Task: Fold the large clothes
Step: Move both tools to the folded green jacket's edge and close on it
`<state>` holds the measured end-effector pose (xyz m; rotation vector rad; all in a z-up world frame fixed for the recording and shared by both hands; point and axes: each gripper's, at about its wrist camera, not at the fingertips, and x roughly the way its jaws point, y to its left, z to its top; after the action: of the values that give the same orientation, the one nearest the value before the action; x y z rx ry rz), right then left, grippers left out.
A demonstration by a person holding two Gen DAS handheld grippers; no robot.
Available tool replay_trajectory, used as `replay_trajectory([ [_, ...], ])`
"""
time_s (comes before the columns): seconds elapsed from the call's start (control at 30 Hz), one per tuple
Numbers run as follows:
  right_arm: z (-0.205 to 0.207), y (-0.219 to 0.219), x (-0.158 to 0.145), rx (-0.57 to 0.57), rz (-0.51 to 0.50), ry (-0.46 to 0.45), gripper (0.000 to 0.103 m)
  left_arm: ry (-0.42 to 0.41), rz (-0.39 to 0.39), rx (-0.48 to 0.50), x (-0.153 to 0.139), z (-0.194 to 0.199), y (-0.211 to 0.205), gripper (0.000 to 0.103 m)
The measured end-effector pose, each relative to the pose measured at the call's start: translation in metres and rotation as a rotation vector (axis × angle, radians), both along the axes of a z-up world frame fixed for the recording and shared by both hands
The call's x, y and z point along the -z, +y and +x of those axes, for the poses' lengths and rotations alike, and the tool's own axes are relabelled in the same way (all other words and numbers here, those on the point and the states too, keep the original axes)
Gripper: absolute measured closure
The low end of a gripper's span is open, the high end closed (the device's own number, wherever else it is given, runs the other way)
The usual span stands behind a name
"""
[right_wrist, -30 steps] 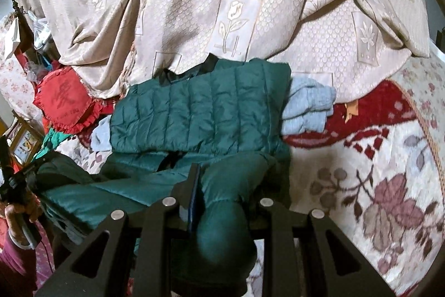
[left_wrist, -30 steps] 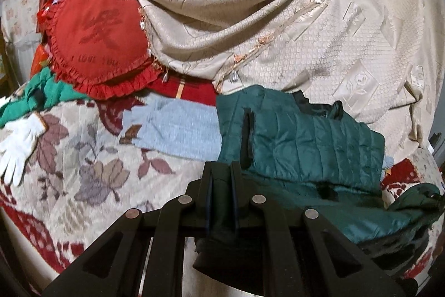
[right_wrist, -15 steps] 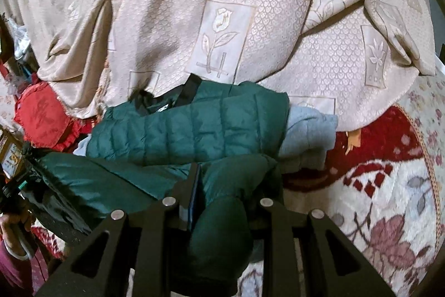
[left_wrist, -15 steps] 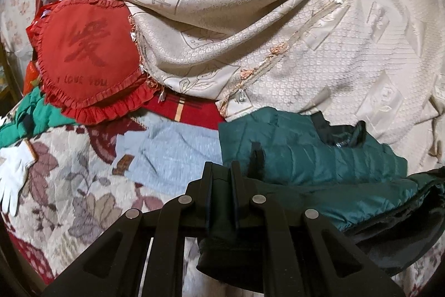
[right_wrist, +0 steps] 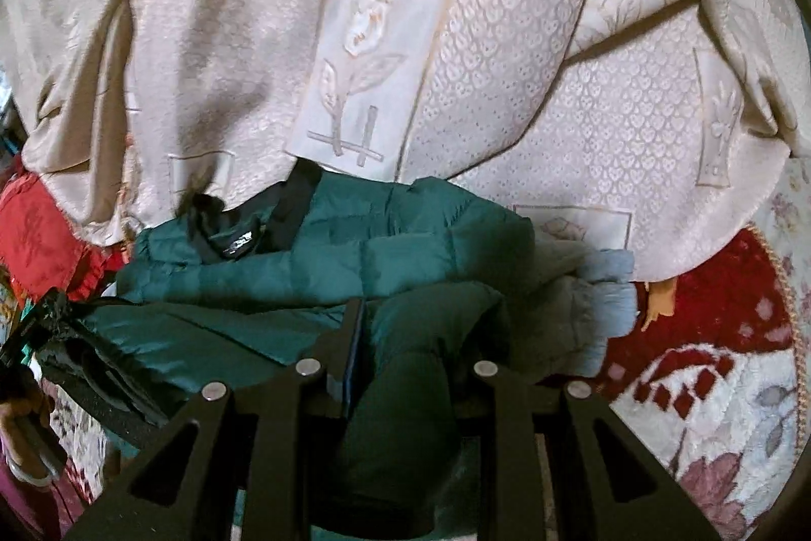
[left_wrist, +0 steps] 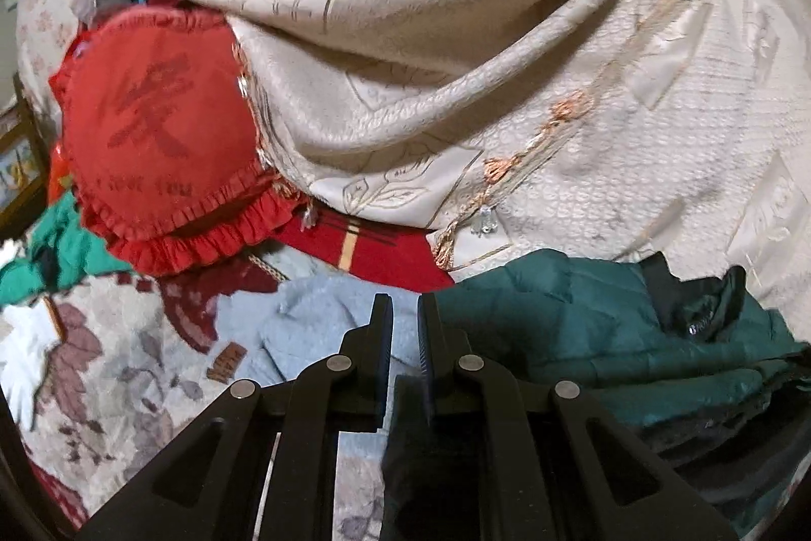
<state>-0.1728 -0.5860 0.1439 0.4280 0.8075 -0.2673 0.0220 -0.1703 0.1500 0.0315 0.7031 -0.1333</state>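
A dark green quilted puffer jacket (left_wrist: pixel 583 328) with a black collar lies on a floral bedspread; it also shows in the right wrist view (right_wrist: pixel 324 247). My left gripper (left_wrist: pixel 405 313) has its jaws nearly together, pinching a dark fold of the jacket low between them. My right gripper (right_wrist: pixel 400 318) is shut on a thick bunched green fold of the jacket (right_wrist: pixel 405 389), which hides its right finger. The lower half of the jacket is lifted over the upper half.
A beige embossed quilt (left_wrist: pixel 456 59) is heaped behind the jacket and also shows in the right wrist view (right_wrist: pixel 405 59). A red heart-shaped cushion (left_wrist: pixel 157 150) lies at the left. A light blue-grey garment (left_wrist: pixel 304 328) lies under the jacket. A white glove (left_wrist: pixel 25 348) lies at the far left.
Both grippers have carried the jacket's lower edge forward over its upper half, toward the collar. The views have moved closer to the beige quilt.
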Motion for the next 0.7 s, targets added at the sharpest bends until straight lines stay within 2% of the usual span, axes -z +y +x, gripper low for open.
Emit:
replay_trajectory([
  [0.2,0.036,-0.002,0.026,0.032,-0.019,0.055,0.079,0.039,-0.061,-0.008,0.014,0.018,0.011,0.103],
  [0.3,0.054,-0.005,0.034,0.051,-0.011,0.075,0.079,0.038,-0.164,-0.007,0.009,0.019,0.029,0.103],
  [0.33,0.058,-0.006,0.035,0.059,-0.003,0.075,0.079,0.037,-0.18,-0.006,0.007,0.019,0.033,0.1],
  [0.37,0.061,-0.008,0.037,0.067,0.006,0.074,0.079,0.031,-0.194,0.0,0.003,0.017,0.038,0.089],
  [0.4,0.064,-0.01,0.039,0.077,0.017,0.074,0.079,0.024,-0.21,0.007,0.0,0.014,0.042,0.085],
  [0.57,0.072,-0.011,0.042,0.087,0.029,0.085,0.077,-0.039,-0.279,0.05,-0.013,-0.019,0.055,0.083],
  [0.7,0.072,-0.012,0.041,0.078,0.037,0.088,0.076,-0.07,-0.293,0.135,-0.01,-0.051,0.041,0.083],
])
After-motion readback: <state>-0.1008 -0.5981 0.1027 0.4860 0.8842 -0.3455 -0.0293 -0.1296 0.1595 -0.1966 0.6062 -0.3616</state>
